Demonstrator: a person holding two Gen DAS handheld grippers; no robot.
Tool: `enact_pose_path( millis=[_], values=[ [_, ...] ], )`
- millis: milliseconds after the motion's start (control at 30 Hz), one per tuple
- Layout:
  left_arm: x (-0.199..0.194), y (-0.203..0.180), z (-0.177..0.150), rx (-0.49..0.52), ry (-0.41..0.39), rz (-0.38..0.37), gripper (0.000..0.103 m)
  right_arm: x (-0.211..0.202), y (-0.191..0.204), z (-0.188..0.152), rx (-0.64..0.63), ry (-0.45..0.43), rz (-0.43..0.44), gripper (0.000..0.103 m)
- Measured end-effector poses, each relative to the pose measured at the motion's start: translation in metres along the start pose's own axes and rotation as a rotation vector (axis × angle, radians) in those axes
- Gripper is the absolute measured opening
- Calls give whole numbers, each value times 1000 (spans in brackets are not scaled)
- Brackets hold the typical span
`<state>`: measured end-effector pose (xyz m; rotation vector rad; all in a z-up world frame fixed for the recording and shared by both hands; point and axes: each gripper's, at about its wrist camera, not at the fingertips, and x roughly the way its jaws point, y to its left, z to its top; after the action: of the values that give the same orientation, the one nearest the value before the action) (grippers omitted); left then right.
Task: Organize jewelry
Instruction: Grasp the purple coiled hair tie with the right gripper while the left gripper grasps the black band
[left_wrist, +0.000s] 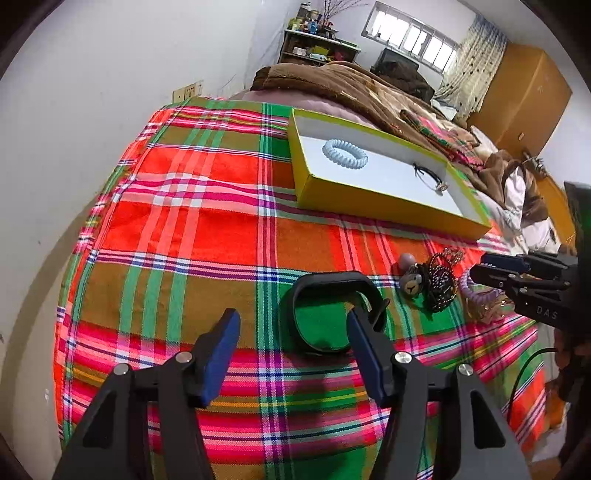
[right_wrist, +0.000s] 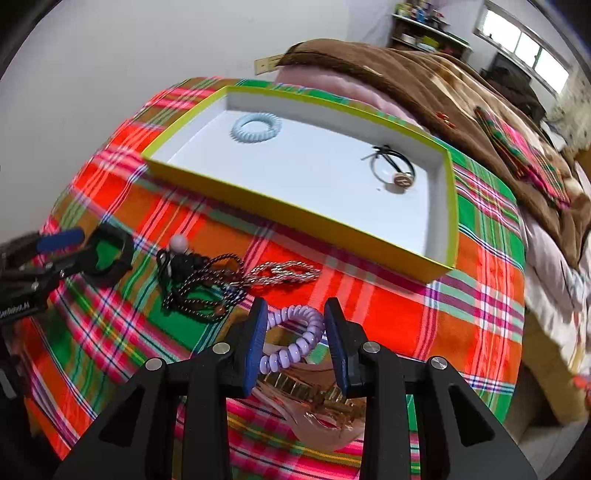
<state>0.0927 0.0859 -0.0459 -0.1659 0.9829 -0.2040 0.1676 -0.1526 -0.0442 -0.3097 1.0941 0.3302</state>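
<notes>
A yellow tray (left_wrist: 373, 201) (right_wrist: 295, 218) with a white floor holds a pale blue coil tie (left_wrist: 344, 153) (right_wrist: 256, 127) and a black band with a round charm (left_wrist: 432, 177) (right_wrist: 397, 168). My left gripper (left_wrist: 291, 325) is open; its right finger reaches into a black wristband (left_wrist: 306, 295) (right_wrist: 110, 254) on the plaid cloth. My right gripper (right_wrist: 295, 314) (left_wrist: 491, 271) stands open around a purple coil tie (right_wrist: 295, 338) (left_wrist: 476, 291), touching it on the left. Below lies a translucent pink hair claw (right_wrist: 314, 413).
A pile of dark beaded ties, a bear charm (left_wrist: 410, 284) and a gold chain (right_wrist: 280, 275) lies between the grippers. The plaid cloth (left_wrist: 184, 221) covers a bed; a brown blanket (right_wrist: 424, 85) lies behind the tray. A white wall stands at left.
</notes>
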Motion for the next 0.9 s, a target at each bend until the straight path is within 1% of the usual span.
enact_pose_path(
  millis=[67,100,133,167,233,333,367,500,567,633,700,733,767,800,867,900],
  values=[
    [1,-3,1,12,3,12,62,-1,3,-1,-23,-12,-6,28],
    [1,-3,0,15,3,16,62,-3,5,-2,-35,-27,-14,22],
    [2,-4,0,19,3,19,62,-5,6,-3,-44,-40,-16,18],
    [2,-4,0,23,4,23,62,-7,6,-3,-51,-52,-15,17],
    [2,-5,0,25,7,30,62,-12,8,-3,-65,-75,-10,12],
    [4,-7,1,30,11,44,62,-21,7,-4,-57,-127,15,10],
    [4,-8,2,34,11,49,62,-24,7,-4,-51,-144,29,10],
    [6,-10,1,55,-1,70,62,-41,10,-8,-33,-210,144,9],
    [6,-10,1,61,-7,76,62,-46,12,-10,-42,-230,169,9],
    [7,-11,1,71,-9,84,62,-48,11,-12,-23,-242,174,9],
    [8,-12,1,86,-11,96,61,-51,7,-13,0,-247,212,9],
    [8,-13,1,95,-15,112,57,-53,7,-15,-1,-252,212,9],
    [9,-14,0,105,-17,129,54,-55,7,-16,-16,-264,191,9],
    [9,-15,0,114,-19,139,54,-57,12,-19,-65,-273,164,9],
    [9,-15,1,115,-19,144,54,-59,16,-22,-124,-268,128,13],
    [10,-15,1,113,-20,144,54,-59,19,-23,-154,-267,100,21]
  ],
)
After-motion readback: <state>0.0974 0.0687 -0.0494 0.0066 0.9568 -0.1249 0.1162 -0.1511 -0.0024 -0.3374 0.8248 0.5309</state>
